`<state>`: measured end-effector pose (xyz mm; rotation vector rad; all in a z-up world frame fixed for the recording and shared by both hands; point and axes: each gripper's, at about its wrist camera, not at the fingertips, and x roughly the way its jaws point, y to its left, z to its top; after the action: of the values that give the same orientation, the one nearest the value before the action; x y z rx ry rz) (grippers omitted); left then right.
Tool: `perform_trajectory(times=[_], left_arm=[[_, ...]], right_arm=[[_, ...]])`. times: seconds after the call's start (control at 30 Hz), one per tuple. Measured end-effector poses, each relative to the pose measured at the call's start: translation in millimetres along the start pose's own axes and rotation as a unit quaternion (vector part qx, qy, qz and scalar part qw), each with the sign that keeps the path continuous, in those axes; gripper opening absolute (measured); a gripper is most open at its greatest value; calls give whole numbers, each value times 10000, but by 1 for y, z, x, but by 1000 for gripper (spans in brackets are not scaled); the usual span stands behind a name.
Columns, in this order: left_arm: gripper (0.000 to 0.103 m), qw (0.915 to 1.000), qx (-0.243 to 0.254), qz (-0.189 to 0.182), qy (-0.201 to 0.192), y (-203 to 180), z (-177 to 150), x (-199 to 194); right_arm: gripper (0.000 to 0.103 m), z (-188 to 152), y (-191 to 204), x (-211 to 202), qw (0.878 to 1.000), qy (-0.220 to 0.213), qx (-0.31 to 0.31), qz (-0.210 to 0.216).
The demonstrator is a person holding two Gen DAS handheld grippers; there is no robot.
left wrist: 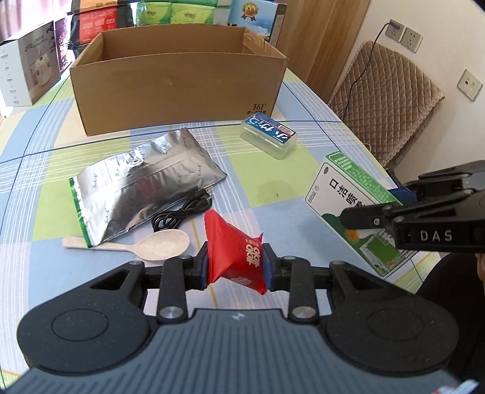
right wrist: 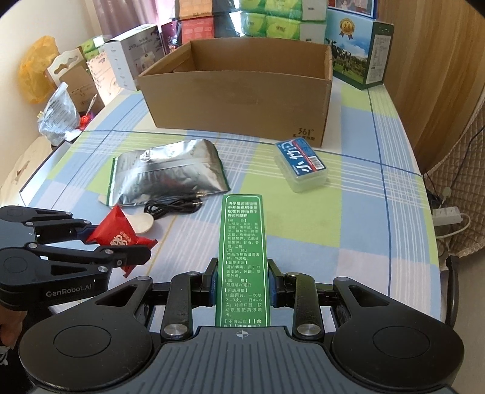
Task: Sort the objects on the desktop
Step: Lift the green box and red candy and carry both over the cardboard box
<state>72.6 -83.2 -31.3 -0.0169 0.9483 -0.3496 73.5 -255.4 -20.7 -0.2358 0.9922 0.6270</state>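
Note:
My left gripper (left wrist: 235, 266) is shut on a red candy packet (left wrist: 235, 247), held above the table; the right wrist view shows that packet (right wrist: 116, 235) at lower left in the left gripper (right wrist: 118, 242). My right gripper (right wrist: 242, 285) is shut on a green and white medicine box (right wrist: 242, 257), which also shows in the left wrist view (left wrist: 348, 206) with the right gripper (left wrist: 391, 206) on it. An open cardboard box (left wrist: 178, 88) stands at the back. On the checked cloth lie a silver foil bag (left wrist: 142, 185), a black audio cable (left wrist: 182, 212), a white spoon (left wrist: 145, 245) and a clear plastic case (left wrist: 268, 136).
Cartons and packs of tissues (right wrist: 272, 21) are stacked behind the cardboard box (right wrist: 242, 91). A padded chair (left wrist: 391, 97) stands off the table's right edge, with wall sockets (left wrist: 406, 35) above it. A yellow bag (right wrist: 36, 69) and packaging sit at far left.

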Motion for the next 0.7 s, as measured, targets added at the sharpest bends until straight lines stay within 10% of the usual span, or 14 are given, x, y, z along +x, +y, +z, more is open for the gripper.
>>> perform_trajectory(times=[0.7], left_arm=[[28, 9999, -105, 15, -105, 9, 6, -21]], right_arm=[[27, 10, 16, -12, 9997, -77, -229, 18]])
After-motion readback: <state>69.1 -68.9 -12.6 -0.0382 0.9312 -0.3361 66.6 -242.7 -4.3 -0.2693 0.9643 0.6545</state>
